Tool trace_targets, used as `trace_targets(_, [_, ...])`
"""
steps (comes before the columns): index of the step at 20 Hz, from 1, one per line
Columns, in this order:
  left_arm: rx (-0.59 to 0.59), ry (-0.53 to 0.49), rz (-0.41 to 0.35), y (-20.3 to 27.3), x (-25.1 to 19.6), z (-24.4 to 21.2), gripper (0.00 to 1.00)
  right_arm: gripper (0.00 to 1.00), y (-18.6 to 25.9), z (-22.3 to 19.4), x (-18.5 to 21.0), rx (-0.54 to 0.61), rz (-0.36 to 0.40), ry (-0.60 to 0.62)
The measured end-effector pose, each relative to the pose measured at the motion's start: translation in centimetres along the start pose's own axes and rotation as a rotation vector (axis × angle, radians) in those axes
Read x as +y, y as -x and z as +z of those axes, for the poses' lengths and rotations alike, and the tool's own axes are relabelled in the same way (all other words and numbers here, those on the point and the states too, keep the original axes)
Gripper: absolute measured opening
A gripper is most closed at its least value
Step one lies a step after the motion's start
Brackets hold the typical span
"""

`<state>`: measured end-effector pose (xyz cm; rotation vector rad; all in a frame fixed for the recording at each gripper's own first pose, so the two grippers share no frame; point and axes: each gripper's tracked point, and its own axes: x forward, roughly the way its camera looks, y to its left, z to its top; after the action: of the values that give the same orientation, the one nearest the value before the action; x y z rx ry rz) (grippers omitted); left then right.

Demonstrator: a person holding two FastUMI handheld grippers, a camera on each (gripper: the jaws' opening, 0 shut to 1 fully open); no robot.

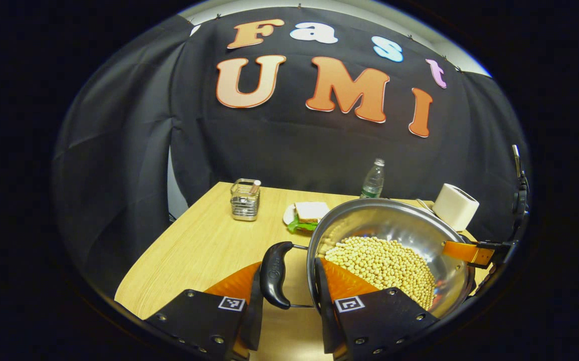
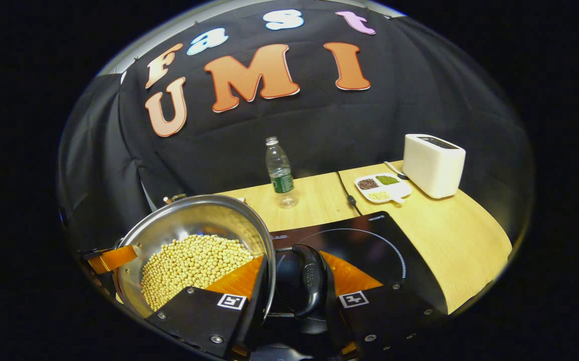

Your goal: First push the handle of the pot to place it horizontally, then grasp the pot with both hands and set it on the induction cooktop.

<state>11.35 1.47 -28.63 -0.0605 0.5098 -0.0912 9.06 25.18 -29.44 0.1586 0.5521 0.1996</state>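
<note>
Shiny metal pot [image 1: 394, 225], wood-grain table [image 1: 204, 245]

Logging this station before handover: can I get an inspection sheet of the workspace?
Surface: wooden table, bare at its left.
Job's things: steel pot holding pale beans; induction cooktop beside it.
Clutter: water bottle, toaster, divided snack tray, sandwich plate, metal holder.
Grippers: left gripper around one pot handle; right gripper around the other.
Cables: black cord to cooktop.
Surroundings: black cloth wall.

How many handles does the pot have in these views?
2: a left handle between the left gripper's fingers, and a right handle between the right gripper's fingers, over the cooktop.
</note>
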Motion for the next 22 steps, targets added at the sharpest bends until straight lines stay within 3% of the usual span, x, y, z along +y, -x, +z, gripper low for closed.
trace_targets(1, [0.002,-0.007,-0.009,-0.1,-1.1,0.0,0.5,0.53,0.1,0.1,-1.1,0.0,-0.009,-0.006])
trace_targets(2, [0.006,-0.014,-0.02,-0.2,-2.2,0.0,0.49,0.48,0.3,0.2,-2.1,0.003,-0.017,-0.011])
trace_targets(3, [0.013,-0.016,-0.029,-0.4,-3.3,-0.1,0.49,0.53,0.4,0.4,-3.2,0.002,-0.025,-0.014])
trace_targets(12, [0.059,-0.031,-0.115,-1.2,-12.1,-1.2,0.5,0.53,1.6,1.1,-11.8,-0.004,-0.094,-0.05])
trace_targets(22, [0.107,-0.071,-0.161,-2.0,-18.6,-3.1,0.5,0.53,1.8,0.0,-17.8,0.019,-0.145,-0.09])
